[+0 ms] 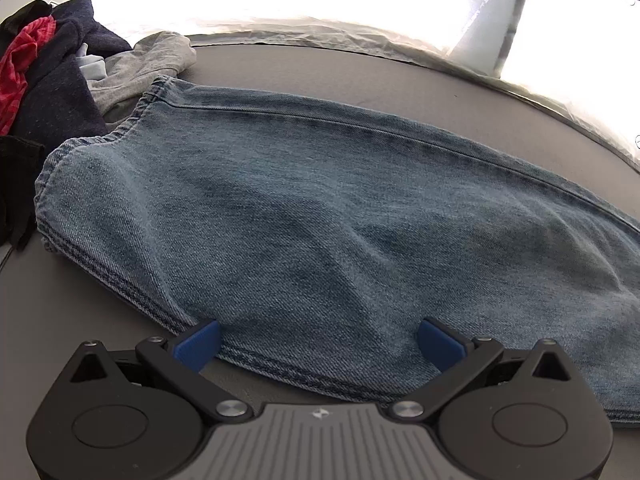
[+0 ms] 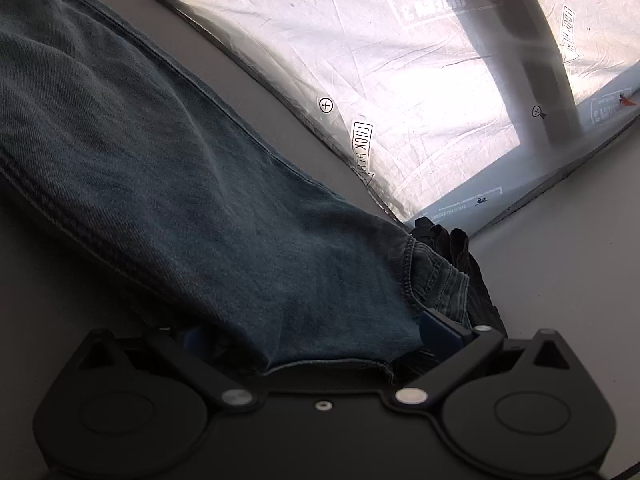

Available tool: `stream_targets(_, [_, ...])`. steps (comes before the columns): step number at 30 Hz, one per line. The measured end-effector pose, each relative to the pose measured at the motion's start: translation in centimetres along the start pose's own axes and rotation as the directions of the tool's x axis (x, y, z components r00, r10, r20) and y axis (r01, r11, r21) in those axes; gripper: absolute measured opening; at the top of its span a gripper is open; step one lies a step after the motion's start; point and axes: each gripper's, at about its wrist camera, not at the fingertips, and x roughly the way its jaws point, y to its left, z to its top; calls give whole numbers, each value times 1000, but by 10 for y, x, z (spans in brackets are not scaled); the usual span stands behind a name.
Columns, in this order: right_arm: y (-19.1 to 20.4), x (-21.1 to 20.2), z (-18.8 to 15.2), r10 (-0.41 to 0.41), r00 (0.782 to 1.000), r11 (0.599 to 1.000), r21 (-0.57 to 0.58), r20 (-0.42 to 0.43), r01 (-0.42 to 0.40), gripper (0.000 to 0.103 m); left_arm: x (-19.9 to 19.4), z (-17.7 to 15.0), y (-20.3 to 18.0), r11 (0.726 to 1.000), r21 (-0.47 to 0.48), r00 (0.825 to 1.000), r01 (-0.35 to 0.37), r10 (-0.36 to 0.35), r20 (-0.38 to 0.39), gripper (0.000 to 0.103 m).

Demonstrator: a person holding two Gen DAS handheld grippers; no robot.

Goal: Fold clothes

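Blue jeans (image 1: 320,208) spread flat across the grey table (image 1: 60,320), hem end left, beside a pile of clothes (image 1: 52,80) at far left. Left gripper (image 1: 319,344) at the near seam, fingers (image 1: 200,342) wide apart, nothing clamped. Right gripper (image 2: 316,336) with fingers (image 2: 438,332) apart, straddling the jeans' near edge.

Grey table (image 1: 280,68), smooth, matte. Jeans (image 1: 320,220) spread flat across middle, hems toward left. Heap of clothes (image 1: 52,80) at far left: navy, red, grey, black pieces, touching jeans' hem end. Dark garment (image 2: 460,248) at jeans' other end, partly under denim. White printed sheet (image 2: 400,80) along table's far edge.
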Motion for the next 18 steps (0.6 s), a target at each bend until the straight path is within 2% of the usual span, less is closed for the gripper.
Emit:
stream_targets(6, [-10,-2,-5,102,994,992,83,-26,-99,103,0,-2,-1,1000,0,1000,-6,6,11,103])
stream_targets(10, [-20,-8,-8,209,977,966,168,-49,-198,103,-1,-3,-1,1000,-2,1000,-8,8,18,103])
stream_targets(13, [-27,-4,-14,264,961,939,251,-84,-236,103,-1,-4,-1,1000,-1,1000,-7,7,18,103])
stream_targets(16, [-41,-3,-14,317,945,886,379,-78,-266,103,-2,-3,0,1000,3,1000,3,-3,13,103])
stream_targets(18, [-50,-5,-11,355,933,834,469,-52,-291,103,-3,-2,4,1000,10,1000,28,-28,4,103])
